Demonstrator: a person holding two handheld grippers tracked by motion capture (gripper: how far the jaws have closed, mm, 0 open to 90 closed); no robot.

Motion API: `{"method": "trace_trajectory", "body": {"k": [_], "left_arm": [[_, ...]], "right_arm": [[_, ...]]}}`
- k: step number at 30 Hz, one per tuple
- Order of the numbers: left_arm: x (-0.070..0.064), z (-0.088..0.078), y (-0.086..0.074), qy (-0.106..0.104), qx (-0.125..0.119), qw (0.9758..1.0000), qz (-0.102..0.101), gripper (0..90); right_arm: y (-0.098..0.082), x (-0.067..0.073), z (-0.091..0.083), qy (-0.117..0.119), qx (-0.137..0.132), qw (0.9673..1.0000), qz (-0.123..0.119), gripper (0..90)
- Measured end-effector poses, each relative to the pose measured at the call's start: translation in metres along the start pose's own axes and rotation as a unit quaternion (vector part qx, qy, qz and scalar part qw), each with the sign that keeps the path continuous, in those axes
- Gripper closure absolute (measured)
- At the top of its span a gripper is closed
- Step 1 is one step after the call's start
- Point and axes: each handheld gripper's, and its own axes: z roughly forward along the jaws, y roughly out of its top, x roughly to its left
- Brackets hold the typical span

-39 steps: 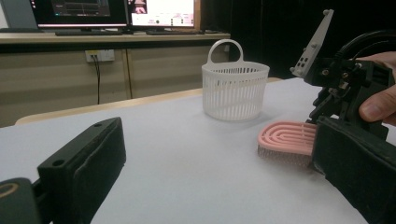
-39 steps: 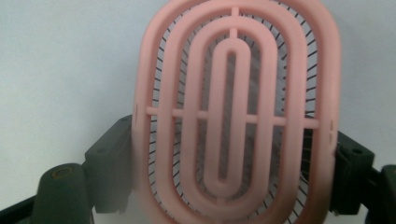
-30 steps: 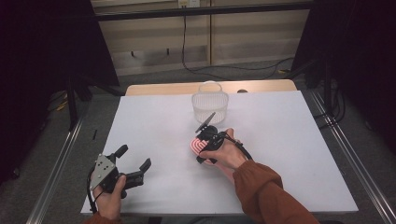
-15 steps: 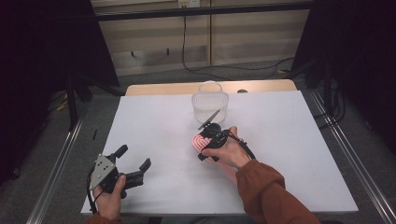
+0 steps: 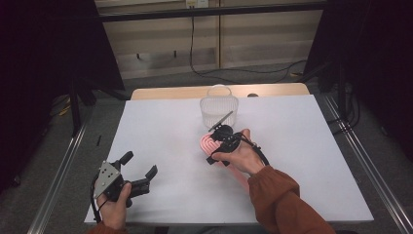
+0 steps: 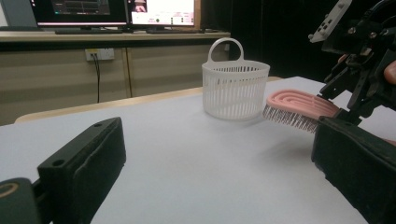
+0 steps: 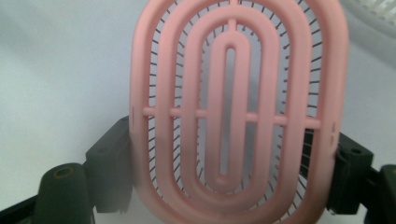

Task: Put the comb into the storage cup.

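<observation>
A pink oval hairbrush [image 5: 208, 142] hangs just above the white table [image 5: 311, 161], bristles down, with my right gripper [image 5: 213, 145] shut on it. In the right gripper view the black jaws press on both long sides of the hairbrush [image 7: 238, 112]. A white slatted basket [image 5: 219, 109] with a loop handle stands upright just beyond the brush. My left gripper [image 5: 140, 163] rests near the table's front left corner, open, with nothing between its jaws. From the left gripper view [image 6: 219, 172] the hairbrush [image 6: 299, 102] sits beside the basket [image 6: 236, 88], apart from it.
A wooden strip [image 5: 170, 92] borders the table's far edge. Metal rails [image 5: 63, 161] run along both sides, and cables lie on the floor behind. Monitors [image 6: 116, 11] stand on a bench beyond the table.
My right gripper has crept slightly toward the basket with the hairbrush still in its jaws. The left gripper has stayed where it was.
</observation>
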Motion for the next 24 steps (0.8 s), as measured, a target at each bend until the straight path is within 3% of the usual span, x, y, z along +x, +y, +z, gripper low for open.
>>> {"method": "trace_trajectory", "body": {"k": [17, 19, 24], "left_arm": [[0.0, 0.0, 0.0, 0.0, 0.002, 1.0, -0.002, 3.1], [0.001, 0.001, -0.001, -0.002, 0.0, 0.9999, -0.012, 3.1], [0.001, 0.001, -0.001, 0.001, 0.002, 1.0, -0.008, 3.1]], "right_arm": [[-0.001, -0.008, -0.02, -0.002, -0.044, 0.999, 0.007, 20.1], [-0.001, -0.01, -0.026, -0.003, -0.058, 0.9983, 0.007, 20.1], [-0.002, -0.013, -0.033, -0.004, -0.082, 0.9966, 0.005, 20.0]]}}
